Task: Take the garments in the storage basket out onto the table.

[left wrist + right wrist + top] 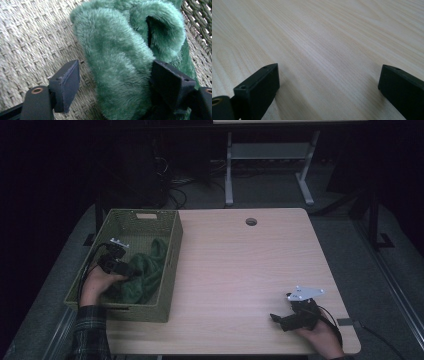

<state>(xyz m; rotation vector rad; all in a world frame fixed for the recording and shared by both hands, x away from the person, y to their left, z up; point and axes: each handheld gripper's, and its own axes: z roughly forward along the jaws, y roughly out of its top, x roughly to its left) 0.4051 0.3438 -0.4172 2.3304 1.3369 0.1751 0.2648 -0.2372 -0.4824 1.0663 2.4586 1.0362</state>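
Note:
A fuzzy green cloth (150,267) lies bunched in a woven olive basket (141,212) at the table's left edge. My left gripper (131,270) reaches down into the basket from the near side. In the left gripper view its jaws stand wide around a fold of the cloth (117,45): the right jaw touches the pile, and the left jaw stands apart over the basket's woven floor (32,45). That gripper (115,65) is open. My right gripper (274,317) rests near the table's front right corner, open, with only bare wood (324,37) between its jaws (328,67).
The light wooden table (240,260) has a round cable hole (251,221) near its far edge. Beyond it stand the white legs of another table (229,170), with cables on the dark floor.

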